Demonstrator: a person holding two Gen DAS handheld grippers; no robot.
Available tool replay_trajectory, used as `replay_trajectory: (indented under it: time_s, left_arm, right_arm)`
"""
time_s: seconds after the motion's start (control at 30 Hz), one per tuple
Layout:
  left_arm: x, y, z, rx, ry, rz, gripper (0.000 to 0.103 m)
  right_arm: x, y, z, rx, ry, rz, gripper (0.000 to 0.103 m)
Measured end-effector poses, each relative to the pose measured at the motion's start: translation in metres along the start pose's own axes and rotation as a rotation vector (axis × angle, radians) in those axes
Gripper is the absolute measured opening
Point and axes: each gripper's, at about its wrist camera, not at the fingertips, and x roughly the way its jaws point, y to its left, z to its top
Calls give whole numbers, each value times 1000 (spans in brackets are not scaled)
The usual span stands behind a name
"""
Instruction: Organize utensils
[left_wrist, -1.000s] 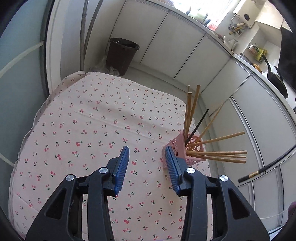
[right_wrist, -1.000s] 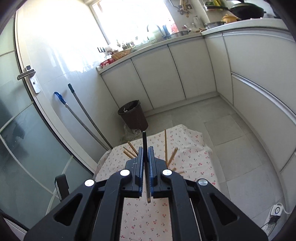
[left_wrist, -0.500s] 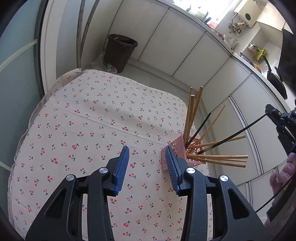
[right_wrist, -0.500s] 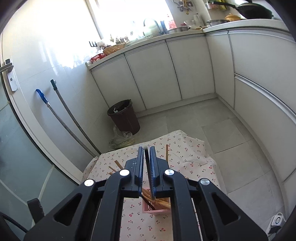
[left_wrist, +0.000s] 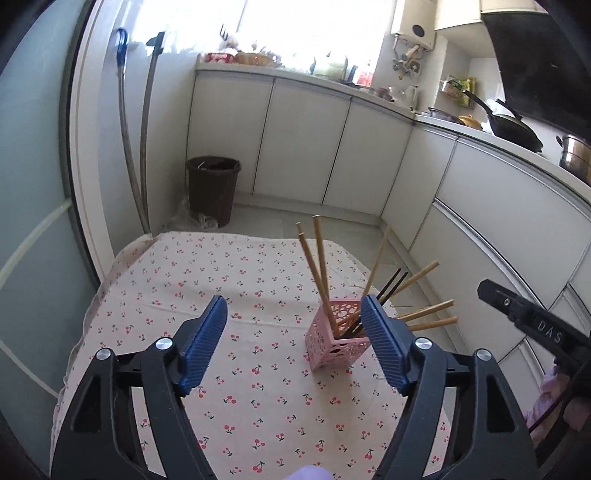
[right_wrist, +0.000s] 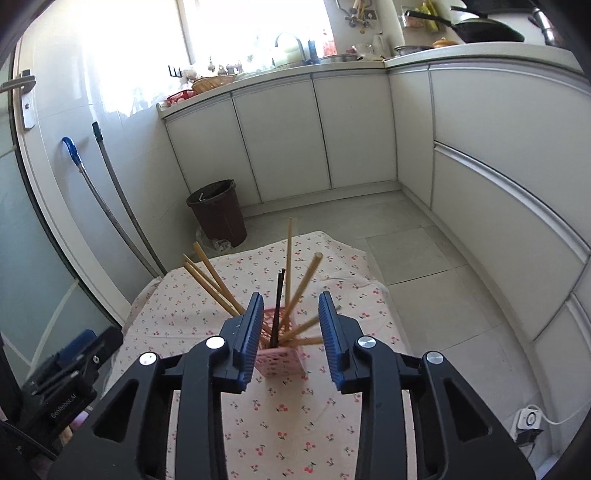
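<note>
Kitchen interior. White base cabinets (right_wrist: 280, 136) run along two walls under a pale countertop (right_wrist: 480, 50). Bright window (right_wrist: 251, 29) above the sink, strong daylight. Grey tiled floor (right_wrist: 413, 251). Dark waste bin (right_wrist: 218, 212) beside the cabinets. Two long handles (right_wrist: 110, 199) lean on the tiled wall.

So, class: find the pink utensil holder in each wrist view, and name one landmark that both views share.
Left wrist: the pink utensil holder stands right of centre, just left of the claw's right finger.
Right wrist: the holder sits low at centre, between the open claw's fingers.
Shared landmark: the brown waste bin on the floor by the cabinets.
</note>
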Motion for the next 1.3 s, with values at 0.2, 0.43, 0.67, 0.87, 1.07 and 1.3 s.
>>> replay_trajectory:
  time_s: [0.2,0.43,0.67,0.87,1.07,1.3]
  left_arm:
    - [-25,-40,-17,109,-80,43,92]
    - [-30,-64,-35,161,-136,124,96]
    - [-24,-73,-42,189,-122,133,96]
    - [-20,-73,-45,198,-111,143,96]
    - [-17,-69,-43,185,-94,145,96]
    - [-16,-68,-44,183,-90,146,96]
  right_arm:
    - [-31,-13,-29,-20,-32,-106,55]
    - [-59,-34,-52,0,-146,-305,96]
    - [-56,-41,-54,13,-159,-388,96]
    - [-53,-37,-60,4,-150,-413,96]
    - [-51,-31,-64,-19,-136,-407,96]
    - [-50,-30,-66,-15,-126,-394,96]
